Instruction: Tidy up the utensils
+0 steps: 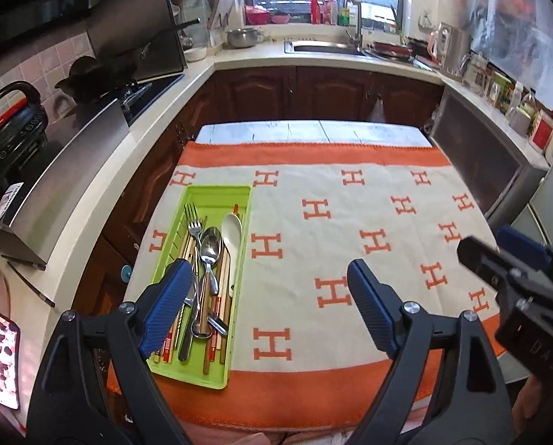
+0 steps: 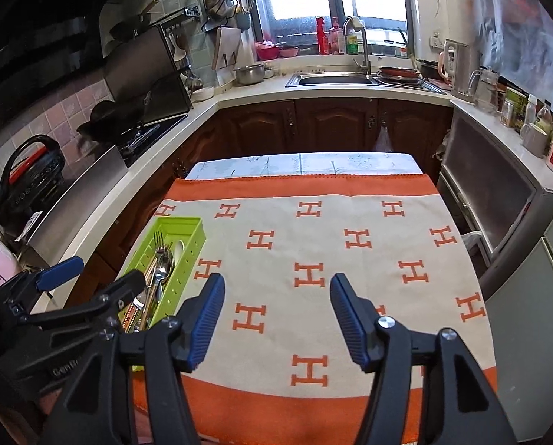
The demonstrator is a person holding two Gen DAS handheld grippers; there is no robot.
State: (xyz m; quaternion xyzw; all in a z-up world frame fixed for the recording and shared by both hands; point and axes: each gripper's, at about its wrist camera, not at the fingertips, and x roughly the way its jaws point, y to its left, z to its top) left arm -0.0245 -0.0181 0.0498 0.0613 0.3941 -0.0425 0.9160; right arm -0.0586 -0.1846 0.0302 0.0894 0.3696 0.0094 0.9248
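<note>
**Utensil sort: cloth bare, all pieces in the tray**

Left gripper: my jaws stand wide apart, nothing between them. The left pad hangs over the near half of the green tray; the right pad is over bare cloth. I cannot tell whether the left pad touches anything below it.

Right gripper: jaws also wide, empty, held over the middle of the orange-and-cream cloth, well right of the tray.

Tray sits at the left edge of the cloth, long axis running near to far. Contents, from the left wrist view: a fork with tines toward the far end, a metal spoon, a white spoon on the right side, and several chopsticks lying lengthwise. More metal handles cross one another at the near end; exact count not readable.

Progress, as a judgement: no utensil lies loose on the cloth in either view, so gathering looks complete. The pieces overlap in one heap rather than lying by kind. If sorting by type is wanted, that part remains; if collecting is the whole task, it is close to finished.
</note>
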